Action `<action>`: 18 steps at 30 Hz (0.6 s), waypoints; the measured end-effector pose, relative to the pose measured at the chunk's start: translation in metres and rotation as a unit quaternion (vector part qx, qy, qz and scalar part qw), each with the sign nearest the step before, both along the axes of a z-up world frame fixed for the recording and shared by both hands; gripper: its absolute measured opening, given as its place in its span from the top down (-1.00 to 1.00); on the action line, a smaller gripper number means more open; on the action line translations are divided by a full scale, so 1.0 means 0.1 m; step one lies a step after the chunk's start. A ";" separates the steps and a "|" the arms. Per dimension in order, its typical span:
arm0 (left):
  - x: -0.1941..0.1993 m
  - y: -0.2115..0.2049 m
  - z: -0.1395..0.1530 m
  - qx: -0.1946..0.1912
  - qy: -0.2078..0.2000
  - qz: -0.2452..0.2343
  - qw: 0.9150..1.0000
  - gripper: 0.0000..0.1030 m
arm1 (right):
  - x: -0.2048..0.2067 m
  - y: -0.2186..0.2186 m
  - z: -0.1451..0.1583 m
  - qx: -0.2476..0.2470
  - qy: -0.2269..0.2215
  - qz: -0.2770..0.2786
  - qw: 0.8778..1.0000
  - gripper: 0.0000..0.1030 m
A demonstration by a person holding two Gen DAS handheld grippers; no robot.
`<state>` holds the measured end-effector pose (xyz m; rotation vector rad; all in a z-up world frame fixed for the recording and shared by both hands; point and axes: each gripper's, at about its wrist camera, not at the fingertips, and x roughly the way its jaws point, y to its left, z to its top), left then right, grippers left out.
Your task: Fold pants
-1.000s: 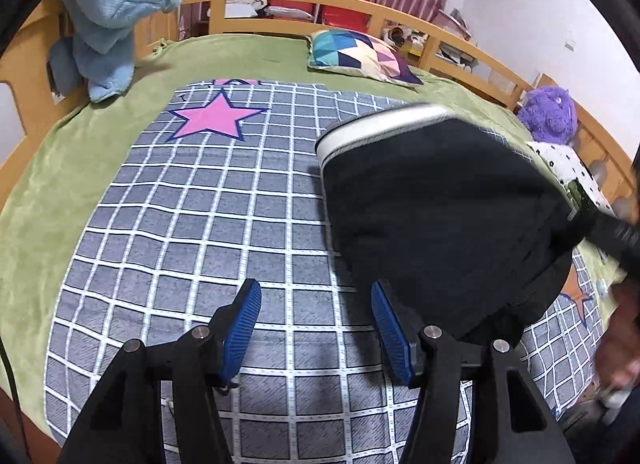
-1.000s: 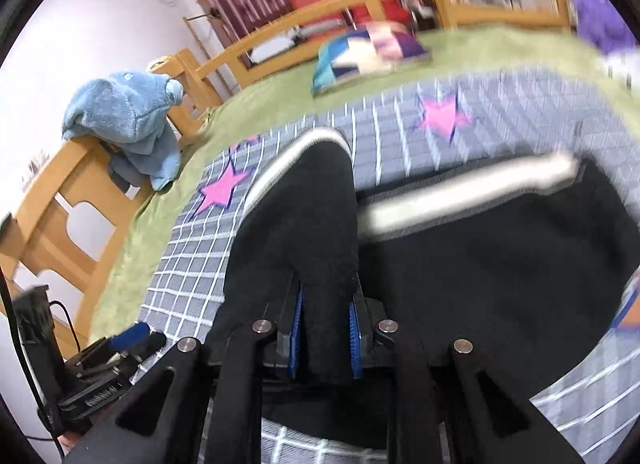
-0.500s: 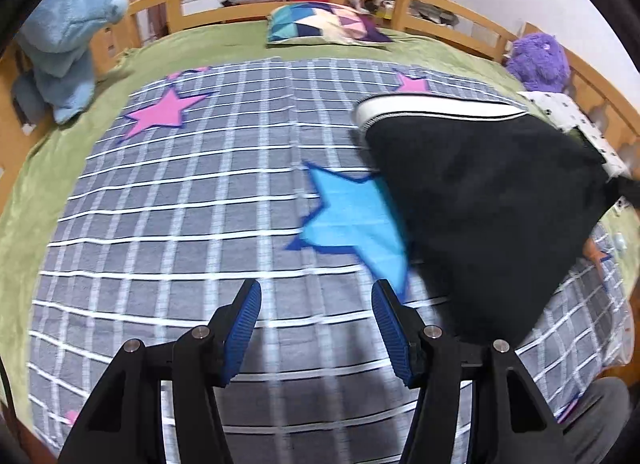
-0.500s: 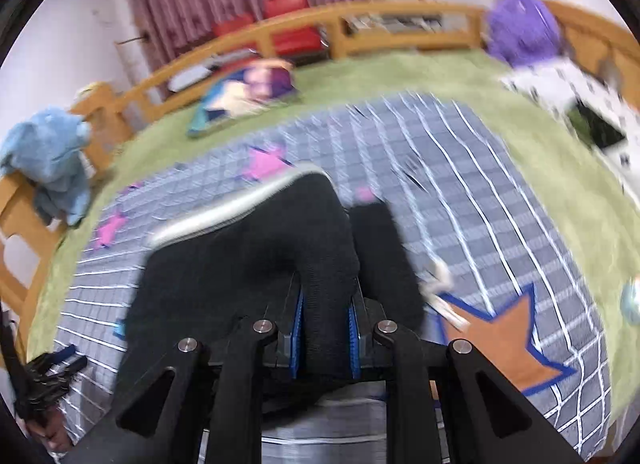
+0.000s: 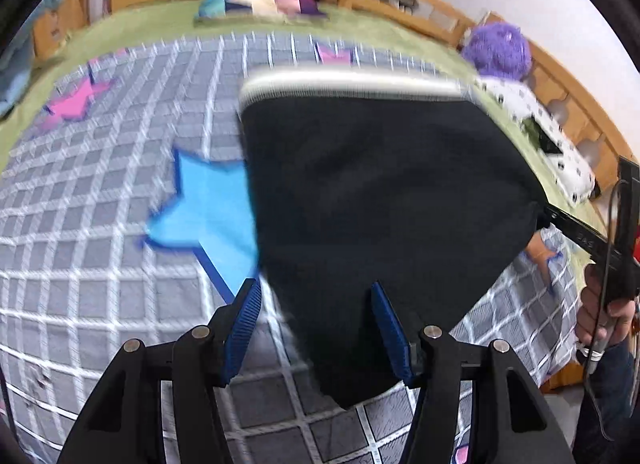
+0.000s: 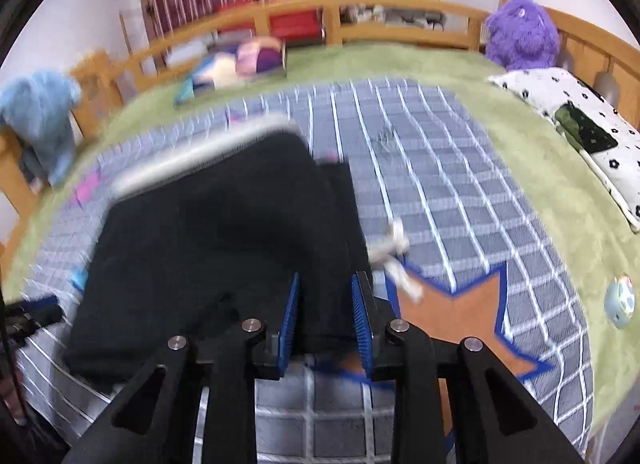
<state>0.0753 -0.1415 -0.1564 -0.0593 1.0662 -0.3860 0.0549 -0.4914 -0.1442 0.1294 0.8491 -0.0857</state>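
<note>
Checked bedspread [image 5: 100, 199] carries black pants [image 6: 224, 232]; right gripper [image 6: 325, 316] jaws have just been opening, fabric between; left gripper [image 5: 316, 332] jaws released.

Black pants [image 5: 380, 199] spread on checked blanket [image 5: 100, 248]; left gripper [image 5: 316, 328] open, poised over lower edge.

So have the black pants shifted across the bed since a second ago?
Yes. In the right wrist view the black pants have swung toward the orange star, which they earlier hid. The right gripper fingers have just been opening around the fabric.
</note>
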 end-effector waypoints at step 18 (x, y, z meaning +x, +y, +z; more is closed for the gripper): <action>0.21 0.31 0.00 0.027 0.005 0.036 0.999 -0.15 | 0.98 -0.17 0.16 0.072 -0.031 0.022 0.997 0.19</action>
